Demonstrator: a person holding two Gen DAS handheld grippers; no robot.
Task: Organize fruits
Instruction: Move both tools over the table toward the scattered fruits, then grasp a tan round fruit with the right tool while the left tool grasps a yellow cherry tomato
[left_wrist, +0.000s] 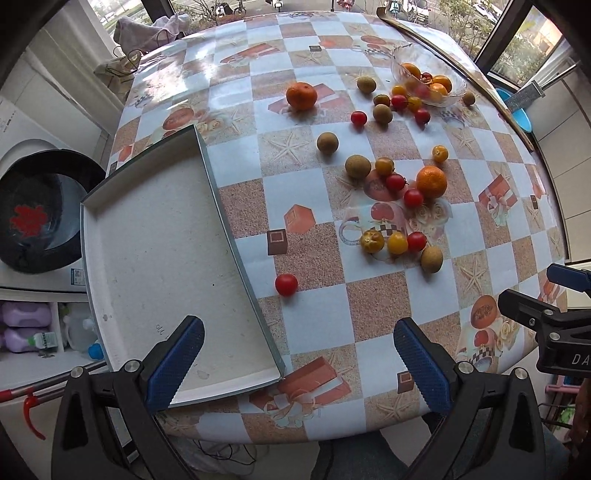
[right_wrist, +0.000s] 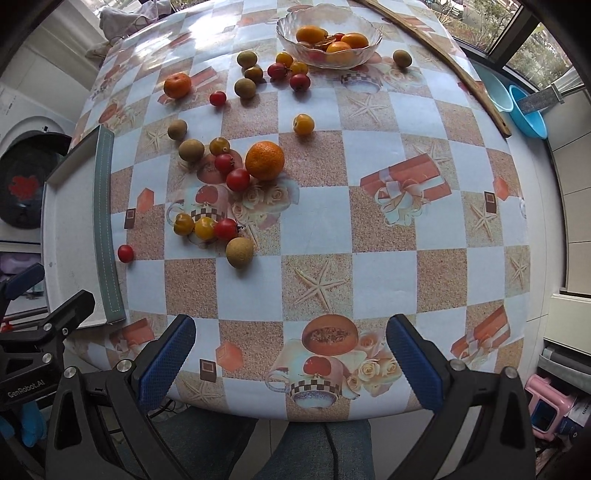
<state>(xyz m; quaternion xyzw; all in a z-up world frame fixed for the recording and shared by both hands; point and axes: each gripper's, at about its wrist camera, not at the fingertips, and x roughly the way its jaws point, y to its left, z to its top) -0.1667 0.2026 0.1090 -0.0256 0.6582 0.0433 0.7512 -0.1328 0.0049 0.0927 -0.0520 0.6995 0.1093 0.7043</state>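
Both of your grippers hang spread wide and hold nothing: the left gripper (left_wrist: 299, 362) over the desk's (right_wrist: 388, 229) near edge, one finger above the tray (left_wrist: 166, 258), the right gripper (right_wrist: 291, 363) over bare cloth further right. Fruit lies scattered across the desk: an orange (right_wrist: 265, 160) among red tomatoes (right_wrist: 238, 180), a lone tomato (left_wrist: 286, 284) just beside the tray's wall, a second orange (left_wrist: 301, 96) further back. At the far side, the glass bowl (right_wrist: 328, 38) holds several fruits.
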